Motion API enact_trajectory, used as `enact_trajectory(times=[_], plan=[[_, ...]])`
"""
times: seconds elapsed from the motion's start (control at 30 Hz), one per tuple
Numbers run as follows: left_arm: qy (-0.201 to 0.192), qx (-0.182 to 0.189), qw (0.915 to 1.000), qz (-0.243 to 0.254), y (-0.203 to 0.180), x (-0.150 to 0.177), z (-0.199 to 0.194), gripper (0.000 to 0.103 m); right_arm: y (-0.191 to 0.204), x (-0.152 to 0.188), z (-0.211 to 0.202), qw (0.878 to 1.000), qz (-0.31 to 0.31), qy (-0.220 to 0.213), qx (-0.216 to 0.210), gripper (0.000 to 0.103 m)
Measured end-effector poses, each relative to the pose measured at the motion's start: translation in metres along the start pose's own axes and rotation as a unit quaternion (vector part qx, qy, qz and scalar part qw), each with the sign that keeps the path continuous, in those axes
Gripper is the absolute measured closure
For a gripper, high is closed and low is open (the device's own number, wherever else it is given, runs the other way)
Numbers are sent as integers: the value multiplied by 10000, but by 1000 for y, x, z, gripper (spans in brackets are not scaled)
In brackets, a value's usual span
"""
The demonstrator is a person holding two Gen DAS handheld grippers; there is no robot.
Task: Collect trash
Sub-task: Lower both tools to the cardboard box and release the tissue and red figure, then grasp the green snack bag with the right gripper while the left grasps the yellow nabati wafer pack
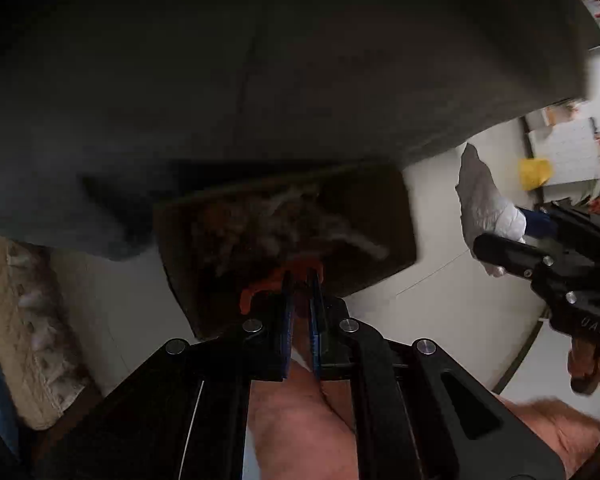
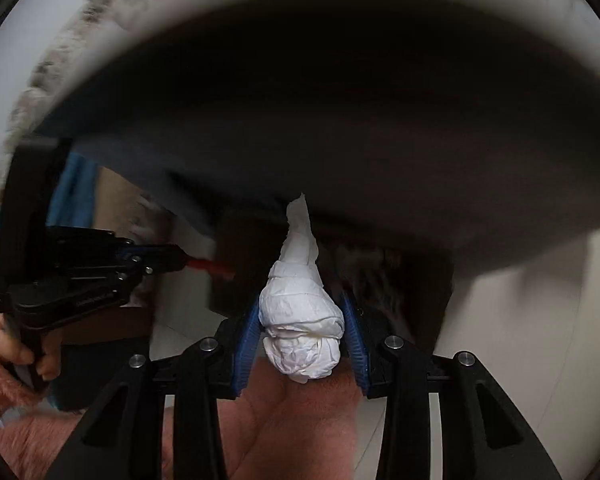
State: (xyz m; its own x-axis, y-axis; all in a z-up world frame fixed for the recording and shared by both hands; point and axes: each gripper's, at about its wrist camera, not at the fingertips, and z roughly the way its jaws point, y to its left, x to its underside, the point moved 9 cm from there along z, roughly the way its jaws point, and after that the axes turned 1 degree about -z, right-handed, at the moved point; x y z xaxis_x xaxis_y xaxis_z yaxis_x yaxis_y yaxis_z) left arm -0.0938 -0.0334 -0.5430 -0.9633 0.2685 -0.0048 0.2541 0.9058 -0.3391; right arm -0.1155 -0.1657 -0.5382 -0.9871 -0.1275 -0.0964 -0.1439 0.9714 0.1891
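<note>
My left gripper [image 1: 300, 280] is shut on an orange-red handle [image 1: 260, 290] of a dark rectangular bin [image 1: 372, 220] that holds crumpled trash [image 1: 284, 220]. The bin hangs just under a large dark grey cushion [image 1: 260, 72]. My right gripper [image 2: 302, 312] is shut on a crumpled white tissue wad [image 2: 300, 312] and holds it just in front of the bin [image 2: 412, 280]. In the left wrist view the right gripper [image 1: 512, 236] with the tissue [image 1: 484, 196] is at the right. In the right wrist view the left gripper [image 2: 188, 262] holds the red handle [image 2: 212, 267] at the left.
White tiled floor [image 1: 440, 300] lies below. A beige textured cushion [image 1: 24, 320] is at the left. A yellow object [image 1: 534, 172] and white furniture [image 1: 564, 152] stand far right. The dark cushion [image 2: 340, 120] looms over both grippers.
</note>
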Motion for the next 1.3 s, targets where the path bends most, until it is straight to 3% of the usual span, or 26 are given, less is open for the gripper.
enact_trajectory(times=[0.1, 0.13, 0.17, 0.23, 0.27, 0.3, 0.6, 0.77, 0.93, 1.03, 1.1, 1.2, 1.3], plan=[[354, -178, 9990, -213, 24, 8, 67, 97, -24, 12, 62, 9991, 163, 218, 333, 57], [468, -205, 9982, -322, 31, 11, 84, 97, -33, 14, 83, 9979, 176, 290, 559, 37], [612, -403, 9962, -472, 43, 15, 106, 95, -41, 16, 96, 9969, 226, 348, 670, 26], [791, -599, 9932, -608, 57, 22, 130, 69, -54, 21, 117, 9957, 325, 374, 785, 21], [839, -705, 9921, -613, 62, 22, 136, 44, -61, 21, 126, 9949, 379, 463, 815, 21], [872, -1001, 9896, -557, 69, 24, 144, 27, -66, 24, 132, 9939, 436, 532, 857, 21], [949, -1112, 9866, -729, 84, 30, 131, 25, -58, 22, 114, 9933, 714, 504, 763, 17], [776, -1071, 9887, -702, 66, 25, 82, 25, -39, 9, 54, 9957, 623, 284, 622, 17], [364, -723, 9959, -406, 26, 31, -14, 25, 4, -11, -72, 9989, 239, -381, -117, 13], [18, -533, 9983, -228, 1, 33, -78, 20, 31, -38, -155, 9929, -94, -1024, -603, 7], [-328, -510, 9981, -118, -13, 29, -118, 16, 41, -67, -203, 9850, -290, -1608, -547, 5], [-827, -549, 9950, -118, -24, 13, -165, 16, 37, -118, -239, 9738, -199, -2254, -239, 5], [-1291, -499, 9900, -260, -30, -5, -201, 16, 25, -163, -244, 9683, 128, -2494, 5, 5]])
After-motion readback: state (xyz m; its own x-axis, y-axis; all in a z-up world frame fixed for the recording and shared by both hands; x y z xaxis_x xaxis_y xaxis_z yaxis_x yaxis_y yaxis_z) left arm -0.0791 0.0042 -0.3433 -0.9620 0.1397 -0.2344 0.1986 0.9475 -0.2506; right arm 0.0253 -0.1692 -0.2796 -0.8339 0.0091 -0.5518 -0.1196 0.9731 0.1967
